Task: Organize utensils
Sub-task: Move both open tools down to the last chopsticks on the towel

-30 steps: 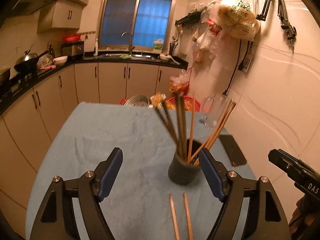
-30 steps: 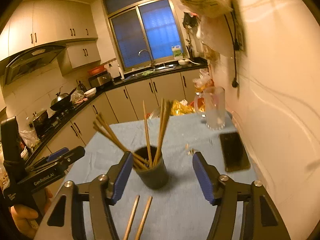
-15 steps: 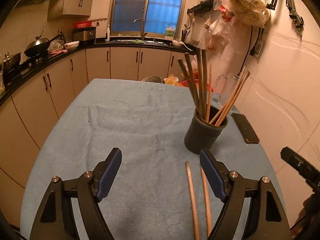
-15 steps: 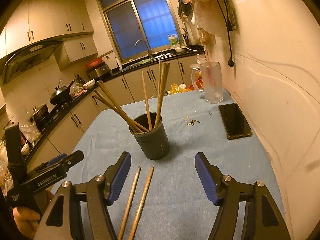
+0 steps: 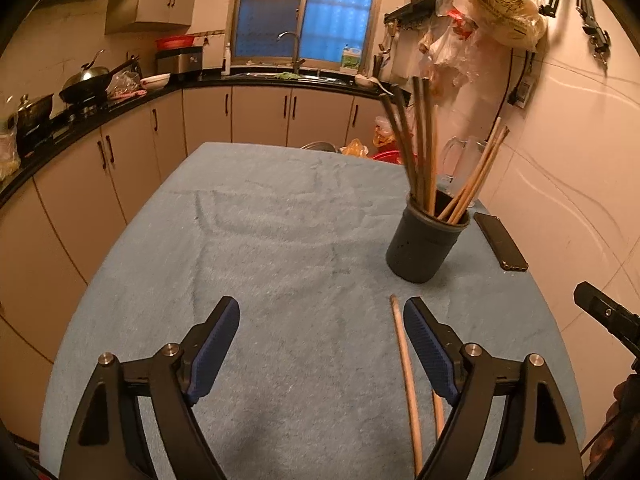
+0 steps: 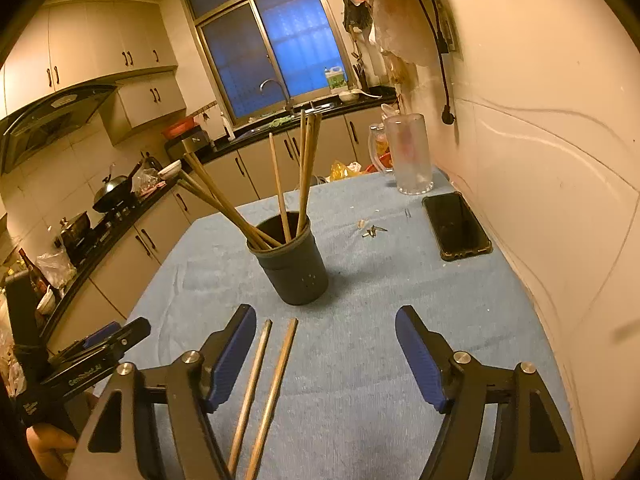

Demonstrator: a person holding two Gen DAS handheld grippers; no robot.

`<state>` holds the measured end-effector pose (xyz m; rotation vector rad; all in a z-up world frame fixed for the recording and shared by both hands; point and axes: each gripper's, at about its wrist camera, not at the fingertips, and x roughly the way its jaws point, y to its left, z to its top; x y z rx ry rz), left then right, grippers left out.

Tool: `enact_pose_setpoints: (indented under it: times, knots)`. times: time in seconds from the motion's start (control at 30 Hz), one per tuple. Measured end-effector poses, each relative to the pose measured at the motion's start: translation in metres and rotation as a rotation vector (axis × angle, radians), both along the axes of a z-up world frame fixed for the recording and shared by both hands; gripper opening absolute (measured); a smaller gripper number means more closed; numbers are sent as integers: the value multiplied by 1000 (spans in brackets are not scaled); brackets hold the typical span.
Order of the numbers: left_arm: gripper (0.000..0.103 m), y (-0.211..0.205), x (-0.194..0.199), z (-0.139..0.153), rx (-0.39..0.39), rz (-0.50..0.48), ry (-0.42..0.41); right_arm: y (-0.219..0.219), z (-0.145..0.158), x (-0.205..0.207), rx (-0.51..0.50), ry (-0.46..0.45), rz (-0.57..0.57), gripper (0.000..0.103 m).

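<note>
A dark round holder (image 5: 420, 248) (image 6: 294, 268) stands on the blue-clothed table (image 5: 260, 240) with several wooden chopsticks upright in it. Two loose chopsticks (image 6: 276, 380) lie side by side on the cloth in front of it. My left gripper (image 5: 320, 312) hovers low over the cloth with its jaws opening. One loose chopstick (image 5: 404, 360) lies just inside its right finger, untouched. My right gripper (image 6: 326, 316) is also opening. The loose pair lies under it near its left finger, and the pads are not pressing on them.
A black phone (image 6: 456, 226) lies by the right wall, with a glass mug (image 6: 408, 156) behind it and small bits (image 6: 372, 232) on the cloth. The left gripper (image 6: 100, 352) shows at the lower left of the right wrist view. Kitchen counters run along the left and back.
Both grippers have pulled back from the holder and sunk toward the cloth. The holder now sits farther off, and both pairs of jaws stand a little wider.
</note>
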<state>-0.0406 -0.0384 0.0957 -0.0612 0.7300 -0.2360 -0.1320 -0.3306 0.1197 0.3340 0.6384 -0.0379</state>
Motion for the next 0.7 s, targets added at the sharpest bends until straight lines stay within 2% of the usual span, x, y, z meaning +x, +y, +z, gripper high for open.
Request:
enact_pose_setpoints:
  times: [0.1,0.23,0.43,0.6,0.67,0.7]
  knots:
    - [87,4,1,-5,-2,17,7,0,-4,1,-3,14,2,76]
    - [87,1,12,-16,-13,8,55,-3,-8,5,-5,31,4,76]
    - [87,-27,38,-37,19,-67,127,-7,-18,13,0,55,1,76]
    - [87,-55,71,-58,-4,-132,219,-9,-28,25,4,84,-3,76]
    - [85,-65,80,-61,-7,-154,236,-9,-31,29,2,92,2,76]
    - [81,-72,85,-64,4,-164,242,-9,-32,30,0,94,3,76]
